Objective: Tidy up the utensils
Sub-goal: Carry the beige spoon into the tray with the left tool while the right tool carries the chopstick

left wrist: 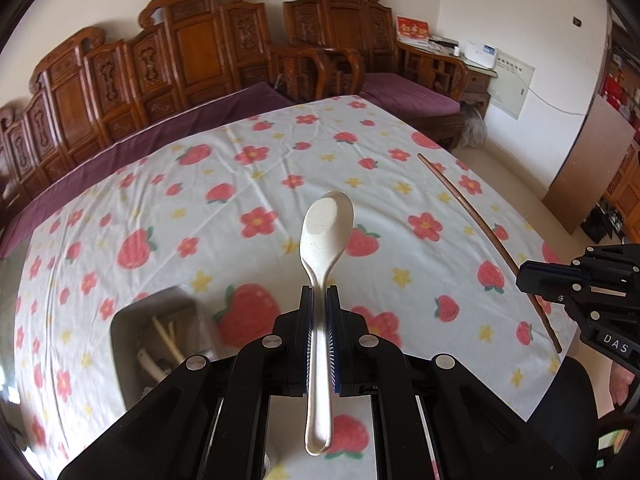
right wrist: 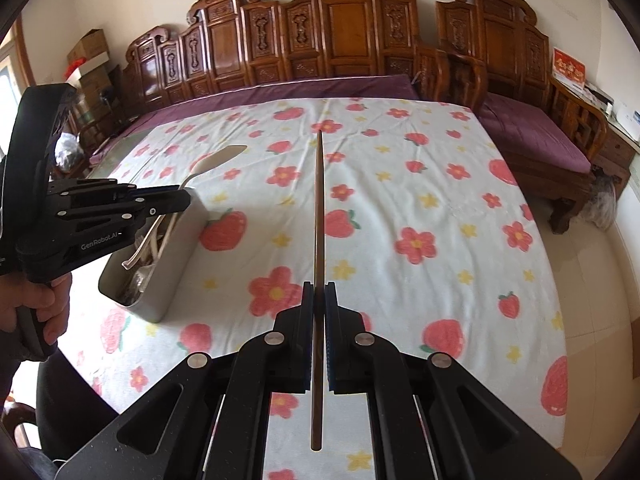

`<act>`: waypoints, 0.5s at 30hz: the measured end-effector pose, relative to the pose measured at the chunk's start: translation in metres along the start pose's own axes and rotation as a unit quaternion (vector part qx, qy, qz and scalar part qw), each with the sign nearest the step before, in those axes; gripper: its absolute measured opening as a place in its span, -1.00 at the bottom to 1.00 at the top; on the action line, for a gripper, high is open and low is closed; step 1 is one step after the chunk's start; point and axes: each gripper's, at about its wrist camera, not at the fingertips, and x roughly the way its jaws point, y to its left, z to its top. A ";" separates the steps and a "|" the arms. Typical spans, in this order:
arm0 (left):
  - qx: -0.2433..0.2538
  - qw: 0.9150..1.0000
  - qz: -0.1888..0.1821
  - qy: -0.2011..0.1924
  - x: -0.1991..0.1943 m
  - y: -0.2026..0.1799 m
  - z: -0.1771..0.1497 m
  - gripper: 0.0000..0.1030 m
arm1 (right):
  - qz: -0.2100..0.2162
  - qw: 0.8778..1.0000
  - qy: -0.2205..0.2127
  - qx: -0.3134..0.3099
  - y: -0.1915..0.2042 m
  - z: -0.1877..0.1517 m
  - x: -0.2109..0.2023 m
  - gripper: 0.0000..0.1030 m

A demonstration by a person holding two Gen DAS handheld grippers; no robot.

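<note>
- Our left gripper (left wrist: 319, 300) pinches the cream spoon (left wrist: 326, 240) mid-handle; it looks light, stiff, possibly slick.
- Our right gripper (right wrist: 319, 296) clamps a thin brown chopstick (right wrist: 319, 208), likely to pivot.

Carved wooden bench (right wrist: 340, 40), flowered tablecloth (right wrist: 420, 184)

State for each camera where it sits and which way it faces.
Left wrist: on the left gripper, facing down across the flowered table; its fingers clamp a white spoon.
Right wrist: on the right gripper, facing likewise; its fingers clamp a brown chopstick; a hand shows.
Shared: table, metal box, carved bench, each other's gripper.
</note>
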 end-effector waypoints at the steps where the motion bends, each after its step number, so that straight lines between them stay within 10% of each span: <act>1: -0.005 1.000 0.002 -0.001 -0.003 0.005 -0.003 -0.88 | 0.004 1.000 0.000 -0.004 0.007 0.001 0.001 -0.88; 15: -0.069 0.997 0.038 0.007 -0.021 0.078 -0.046 -0.87 | 0.042 0.998 0.017 -0.052 0.078 0.016 0.026 -0.88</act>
